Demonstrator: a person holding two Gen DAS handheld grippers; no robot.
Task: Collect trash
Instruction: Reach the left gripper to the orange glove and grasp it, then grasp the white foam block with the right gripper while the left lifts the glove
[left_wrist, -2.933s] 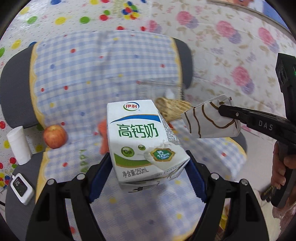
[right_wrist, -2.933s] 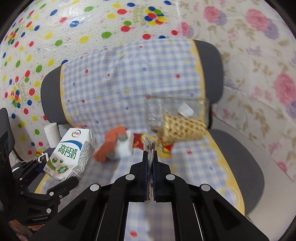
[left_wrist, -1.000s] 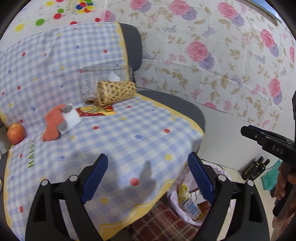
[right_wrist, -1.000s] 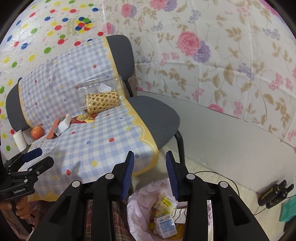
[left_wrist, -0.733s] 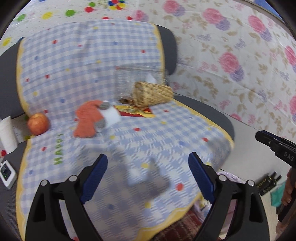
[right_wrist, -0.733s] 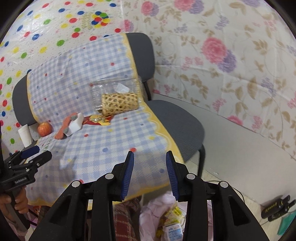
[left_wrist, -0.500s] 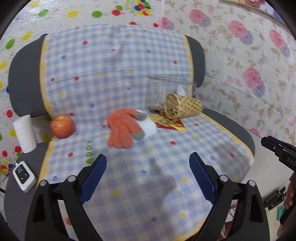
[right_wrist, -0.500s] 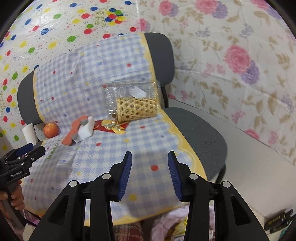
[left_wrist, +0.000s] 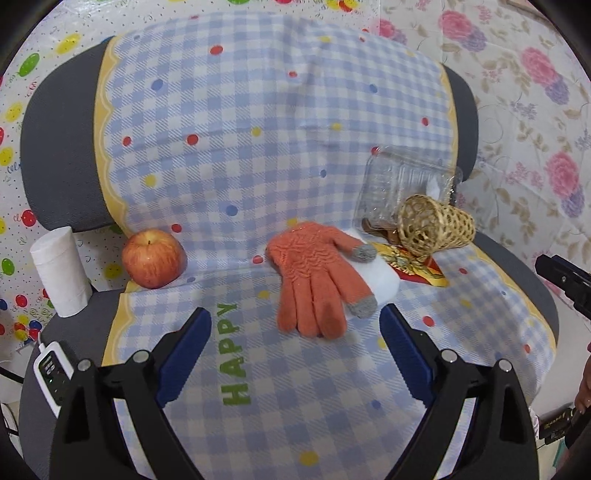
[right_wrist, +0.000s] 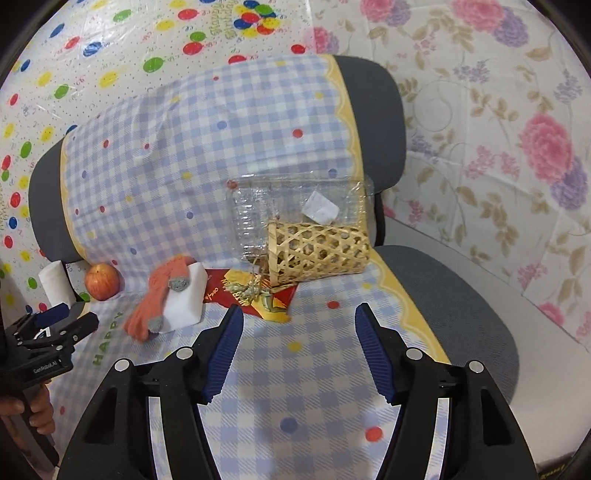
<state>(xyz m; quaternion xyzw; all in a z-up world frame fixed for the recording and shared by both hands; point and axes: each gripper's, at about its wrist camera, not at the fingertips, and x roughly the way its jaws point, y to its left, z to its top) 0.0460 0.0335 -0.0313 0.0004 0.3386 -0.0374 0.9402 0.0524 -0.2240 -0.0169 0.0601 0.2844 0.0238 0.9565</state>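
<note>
My left gripper (left_wrist: 293, 319) is open and empty, low over the checked seat, with an orange glove (left_wrist: 314, 284) just beyond its tips. The glove lies across a white foam block (left_wrist: 382, 278). A red and gold wrapper (right_wrist: 255, 293) lies flat just ahead of my right gripper (right_wrist: 299, 314), whose jaws are opening with nothing between them. Behind the wrapper, a clear plastic box (right_wrist: 295, 210) leans on the backrest. My left gripper (right_wrist: 79, 314) also shows at the left edge of the right wrist view.
A woven basket (right_wrist: 321, 251) lies on its side in front of the clear box. An apple (left_wrist: 153, 258), a paper roll (left_wrist: 61, 271) and a small white device (left_wrist: 51, 369) sit at the seat's left. The grey chair (right_wrist: 443, 295) stands by a floral wall.
Both grippers have swung from the floor bin back over the chair seat. The carton and paper they held earlier are gone. The right jaws have widened.
</note>
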